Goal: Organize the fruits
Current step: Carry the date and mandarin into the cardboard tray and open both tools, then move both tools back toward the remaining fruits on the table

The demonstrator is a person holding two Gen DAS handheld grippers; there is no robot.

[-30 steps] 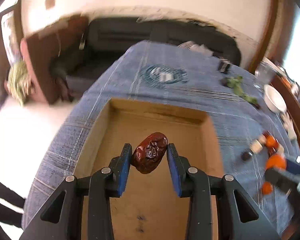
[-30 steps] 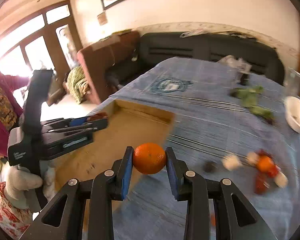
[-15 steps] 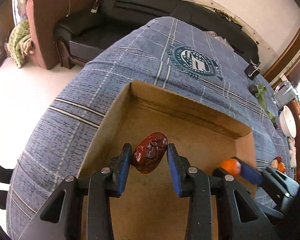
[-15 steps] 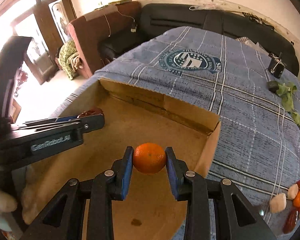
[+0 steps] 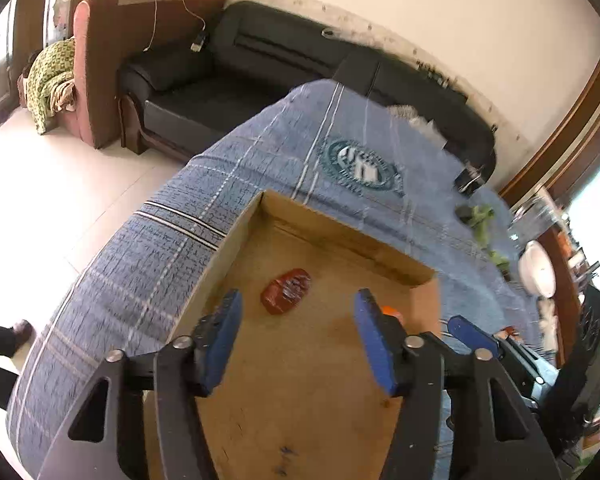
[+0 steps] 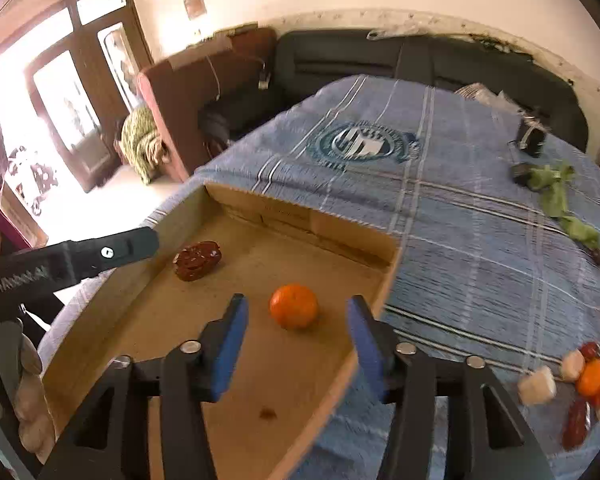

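With both my grippers' jaws opening empty over the shallow cardboard box (image 6: 384, 276), the remaining cluster of small fruits (image 6: 580, 384) lies on the blue cloth off my right gripper's (image 6: 296, 344) right side, nearer than my left gripper (image 5: 296, 332).

A blue plaid cloth (image 6: 480, 264) covers the bench. An open cardboard box (image 6: 352, 236) sits on it under both tools. Right of the right tool lies a cluster of fruit pieces (image 6: 580, 380); far ahead, green leaves (image 6: 556, 196) and a small dark device (image 6: 532, 138).
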